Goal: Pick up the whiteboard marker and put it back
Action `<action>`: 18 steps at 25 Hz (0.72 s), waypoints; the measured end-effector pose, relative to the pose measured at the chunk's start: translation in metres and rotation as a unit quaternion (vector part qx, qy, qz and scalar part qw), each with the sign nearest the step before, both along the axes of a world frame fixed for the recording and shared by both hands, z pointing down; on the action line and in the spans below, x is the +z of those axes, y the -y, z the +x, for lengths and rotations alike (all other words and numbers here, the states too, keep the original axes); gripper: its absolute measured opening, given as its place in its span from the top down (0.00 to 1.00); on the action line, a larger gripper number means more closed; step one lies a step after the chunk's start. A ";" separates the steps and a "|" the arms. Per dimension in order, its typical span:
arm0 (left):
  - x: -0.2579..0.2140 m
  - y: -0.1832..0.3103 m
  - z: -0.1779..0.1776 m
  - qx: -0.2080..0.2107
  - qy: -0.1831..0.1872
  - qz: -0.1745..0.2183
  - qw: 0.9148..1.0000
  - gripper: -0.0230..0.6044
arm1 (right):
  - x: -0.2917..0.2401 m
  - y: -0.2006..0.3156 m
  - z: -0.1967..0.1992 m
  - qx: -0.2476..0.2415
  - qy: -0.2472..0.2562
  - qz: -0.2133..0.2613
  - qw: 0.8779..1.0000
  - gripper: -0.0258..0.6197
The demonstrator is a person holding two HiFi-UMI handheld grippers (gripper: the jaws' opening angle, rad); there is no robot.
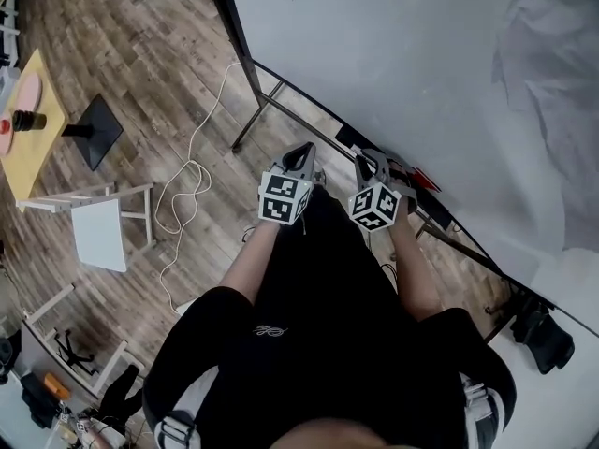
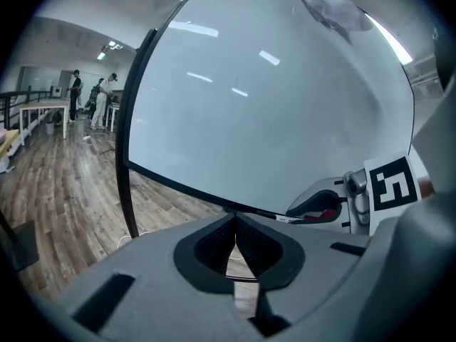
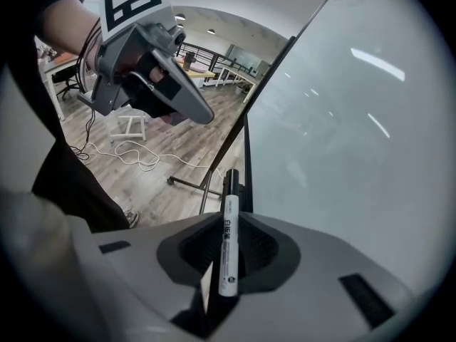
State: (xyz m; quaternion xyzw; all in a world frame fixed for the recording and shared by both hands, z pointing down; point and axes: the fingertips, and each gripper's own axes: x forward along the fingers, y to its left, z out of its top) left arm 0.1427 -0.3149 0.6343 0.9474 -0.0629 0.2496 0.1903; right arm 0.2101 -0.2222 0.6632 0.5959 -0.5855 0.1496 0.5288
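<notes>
The whiteboard marker (image 3: 229, 242), white with a black cap, stands upright between the jaws of my right gripper (image 3: 226, 251), which is shut on it; the cap points toward the lower edge of the whiteboard (image 3: 349, 127). In the head view my right gripper (image 1: 368, 164) hangs close to the board's ledge (image 1: 412, 181), where something red (image 1: 424, 178) lies. My left gripper (image 1: 303, 152) is beside it to the left, shut with nothing between its pads (image 2: 235, 239). The big whiteboard (image 2: 271, 98) fills the left gripper view.
The board's metal stand legs (image 1: 255, 112) reach onto the wooden floor. A white cable (image 1: 187, 187) snakes across the floor, near a white stool (image 1: 98, 230), a black floor base (image 1: 95, 131) and a yellow table (image 1: 36, 124). People stand far off (image 2: 92, 97).
</notes>
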 end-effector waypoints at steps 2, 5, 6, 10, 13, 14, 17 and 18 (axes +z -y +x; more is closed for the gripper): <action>0.002 0.001 0.007 -0.001 0.002 -0.005 1.000 0.95 | 0.006 0.002 0.002 -0.001 0.003 -0.008 1.000 0.88; 0.006 0.000 0.015 -0.004 0.006 -0.010 1.000 0.95 | 0.013 0.004 0.006 -0.002 0.002 -0.019 1.000 0.88; 0.008 -0.002 0.016 -0.005 0.008 -0.011 1.000 0.95 | 0.015 0.004 0.007 0.000 0.001 -0.023 1.000 0.88; 0.017 -0.012 0.016 -0.005 0.016 -0.023 1.000 0.95 | 0.021 0.004 0.011 0.013 -0.001 -0.029 0.999 0.88; 0.023 -0.015 0.018 -0.009 0.021 -0.029 0.999 0.95 | 0.022 0.005 0.010 0.018 0.006 -0.026 0.999 0.87; 0.023 -0.016 0.020 -0.011 0.022 -0.030 0.999 0.95 | 0.022 0.005 0.010 0.015 0.006 -0.026 1.000 0.87; 0.022 -0.014 0.027 -0.014 0.023 -0.029 0.999 0.95 | 0.023 0.005 0.010 0.011 0.011 -0.029 0.999 0.87; 0.021 -0.012 0.030 -0.015 0.024 -0.027 0.999 0.95 | 0.023 0.005 0.010 0.011 0.015 -0.031 0.999 0.87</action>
